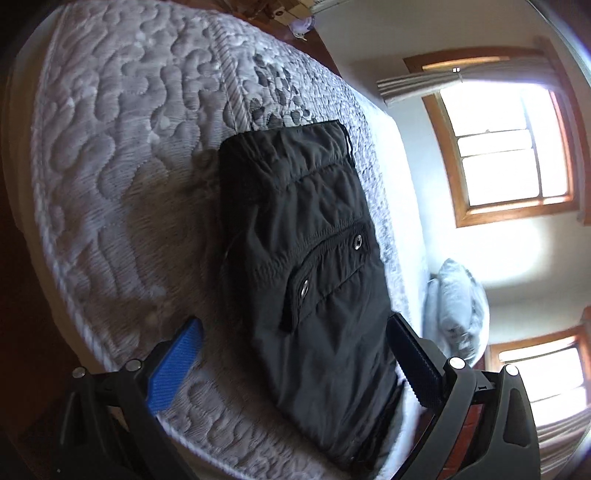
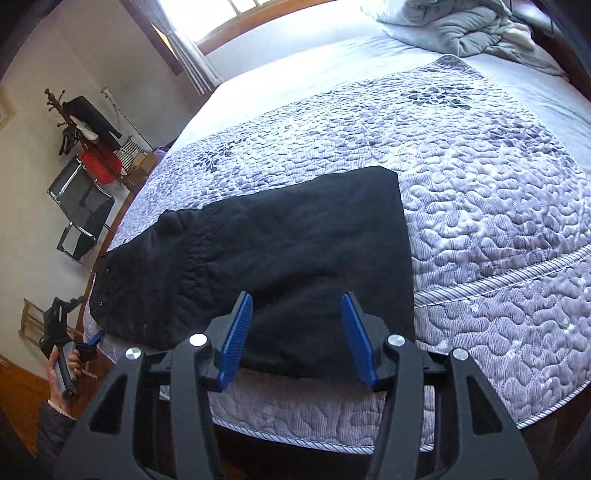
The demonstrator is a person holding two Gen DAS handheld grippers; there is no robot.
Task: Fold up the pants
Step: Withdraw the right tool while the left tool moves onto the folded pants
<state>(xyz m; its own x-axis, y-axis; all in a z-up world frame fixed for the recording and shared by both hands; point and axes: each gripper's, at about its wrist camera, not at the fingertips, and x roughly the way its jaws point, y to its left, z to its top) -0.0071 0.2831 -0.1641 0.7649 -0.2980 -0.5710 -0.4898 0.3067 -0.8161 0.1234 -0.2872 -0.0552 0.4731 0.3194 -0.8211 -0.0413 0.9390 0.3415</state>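
Black pants (image 2: 277, 254) lie folded on the quilted bedspread (image 2: 480, 206), near its edge for reach; left gripper (image 1: 295, 363) and right gripper (image 2: 297, 332) hover spread, holding nothing.

A quilted bedspread (image 2: 480, 206) fills mid-frame; bright wood-framed windows (image 1: 513, 155) at right, a coat rack (image 2: 79, 122) at left, pale walls.

A home bedroom: a wide bed (image 2: 480, 229) under a quilted lilac coverlet (image 2: 498, 192) fills the frame, a bunched duvet (image 2: 458, 26) at upper right, wood-framed curtained windows (image 1: 509, 162), and a laden coat stand (image 2: 79, 118) at left.
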